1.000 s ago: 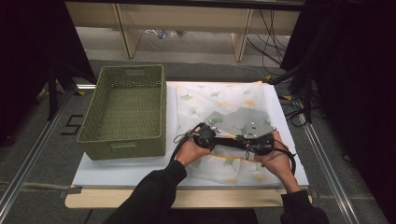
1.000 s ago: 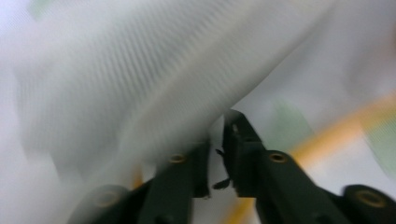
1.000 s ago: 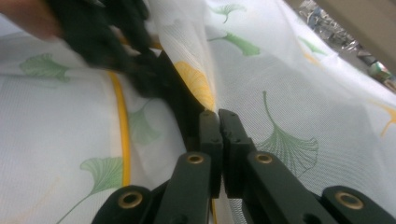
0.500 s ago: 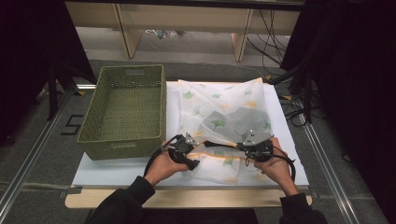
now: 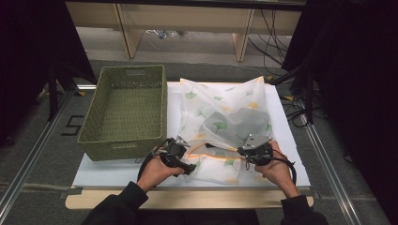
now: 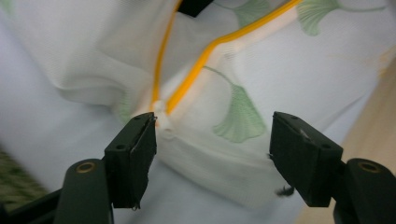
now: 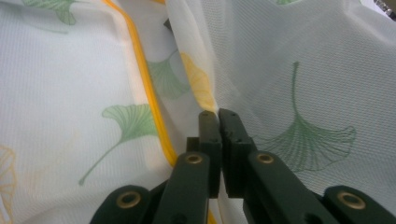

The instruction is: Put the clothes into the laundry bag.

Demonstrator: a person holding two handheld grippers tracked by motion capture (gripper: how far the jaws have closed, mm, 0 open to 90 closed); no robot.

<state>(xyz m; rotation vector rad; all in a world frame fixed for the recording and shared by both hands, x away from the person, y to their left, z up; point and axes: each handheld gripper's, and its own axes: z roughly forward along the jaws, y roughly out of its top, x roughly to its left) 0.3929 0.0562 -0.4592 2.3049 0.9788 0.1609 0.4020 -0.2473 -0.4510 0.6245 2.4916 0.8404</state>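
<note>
On the white worktop (image 5: 117, 176), just right of the green basket (image 5: 124, 110), lies the mesh laundry bag (image 5: 225, 122) with its orange zipper (image 6: 205, 58). The left tongs (image 5: 180, 157) have just been opening and stand wide – nothing pinched, the zipper end just ahead. The right tongs (image 7: 218, 122) stay clamped on the bag's fabric – best kept taut while the left re-grips the zipper pull squarely

The green woven basket (image 5: 124, 112) walls off the left part of the worktop (image 5: 108, 171), its near wall just beside the left claw (image 5: 187, 165). A bare strip of worktop runs along the near edge in front of the basket. The mesh zip bag (image 5: 225, 112) billows over the middle, with open board to its right.
</note>
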